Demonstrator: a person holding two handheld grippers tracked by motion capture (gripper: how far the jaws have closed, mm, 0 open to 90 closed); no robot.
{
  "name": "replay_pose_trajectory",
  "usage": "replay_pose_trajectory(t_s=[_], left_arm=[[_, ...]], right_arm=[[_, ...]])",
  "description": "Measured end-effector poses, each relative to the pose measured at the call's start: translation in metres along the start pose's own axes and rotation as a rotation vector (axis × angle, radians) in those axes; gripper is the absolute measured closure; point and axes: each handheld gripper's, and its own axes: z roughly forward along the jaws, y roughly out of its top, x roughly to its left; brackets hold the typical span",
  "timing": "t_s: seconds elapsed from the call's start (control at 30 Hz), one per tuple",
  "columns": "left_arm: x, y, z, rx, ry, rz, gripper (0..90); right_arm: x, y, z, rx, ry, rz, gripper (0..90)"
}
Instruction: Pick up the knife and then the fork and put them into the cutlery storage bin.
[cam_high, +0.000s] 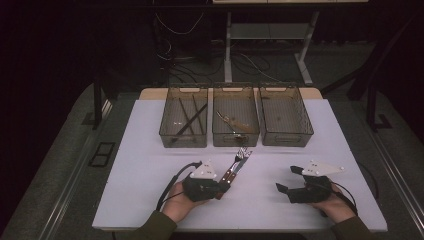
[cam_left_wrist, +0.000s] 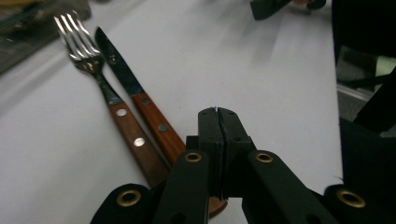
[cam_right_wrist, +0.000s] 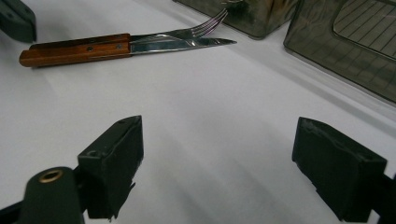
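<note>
Left gripper (cam_high: 218, 189) at roughly 6 o'clock on the bench (cam_high: 150, 200), low over the surface. In the left gripper view its jaws meet face to face with nothing between them: clenched and empty. They sit just beside the butt ends of the two wooden handles, apparently touching the knife handle there, though contact is partly hidden. Judgement: a closed tip makes a blunt pusher, suited to nudging or separating the pair before a pick.

Right gripper (cam_high: 286, 181) at about 4 o'clock, jaws spread wide and holding nothing, parked clear of the work, likely waiting its turn.

Fork (cam_left_wrist: 100, 81) and knife (cam_left_wrist: 135, 95) lie side by side near bench centre, handles toward the person, tips toward 12 o'clock, touching along their length. Packed this close, a clean single grasp looks awkward.

Far edge, 11 to 1 o'clock: three bins in a row. Left bin (cam_high: 183, 137) holds dark sticks, probably chopsticks; middle bin (cam_high: 235, 137) holds some cutlery; right bin (cam_high: 285, 135) looks nearly bare. Judgement: sorting by type.
</note>
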Motion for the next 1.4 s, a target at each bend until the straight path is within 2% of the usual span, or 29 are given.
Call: replay_pose_trajectory(t_s=[0.17, 0.37, 0.5, 0.67, 0.73, 1.0, 1.03, 1.17, 1.23, 1.4], left_arm=[[-0.001, -0.004, 0.009, 0.063, 0.014, 0.004, 89.0], [-0.001, -0.005, 0.011, 0.078, 0.025, 0.010, 89.1], [0.002, -0.006, 0.009, 0.093, 0.051, 0.015, 89.1], [0.004, -0.008, 0.008, 0.093, 0.063, 0.010, 89.1], [0.005, -0.008, 0.008, 0.116, 0.080, 0.017, 89.1], [0.007, -0.009, 0.006, 0.099, 0.081, -0.004, 87.8], [0.008, -0.009, 0.004, 0.111, 0.076, 0.013, 86.3], [0.010, -0.006, 0.000, 0.066, 0.061, -0.004, 77.1], [0.014, -0.003, -0.004, 0.058, 0.076, -0.001, 73.0], [0.033, 0.006, -0.006, 0.043, 0.118, -0.037, 65.9]], right_arm=[[0.000, 0.000, 0.000, -0.002, -0.002, -0.004, 16.7], [0.000, 0.000, 0.000, -0.002, -0.004, -0.009, 16.7], [0.000, 0.001, 0.000, -0.005, -0.007, -0.006, 16.6], [0.000, 0.001, -0.001, -0.007, -0.006, -0.005, 16.6], [0.000, 0.001, -0.001, -0.007, -0.005, -0.004, 16.7], [0.000, 0.001, -0.002, -0.010, -0.003, -0.002, 16.7], [0.000, 0.001, -0.002, -0.010, -0.003, -0.001, 16.7], [0.000, 0.001, -0.002, -0.012, -0.002, -0.002, 16.7], [0.000, 0.002, -0.002, -0.013, -0.001, 0.000, 16.6], [0.000, 0.002, -0.002, -0.011, -0.001, -0.002, 16.7]])
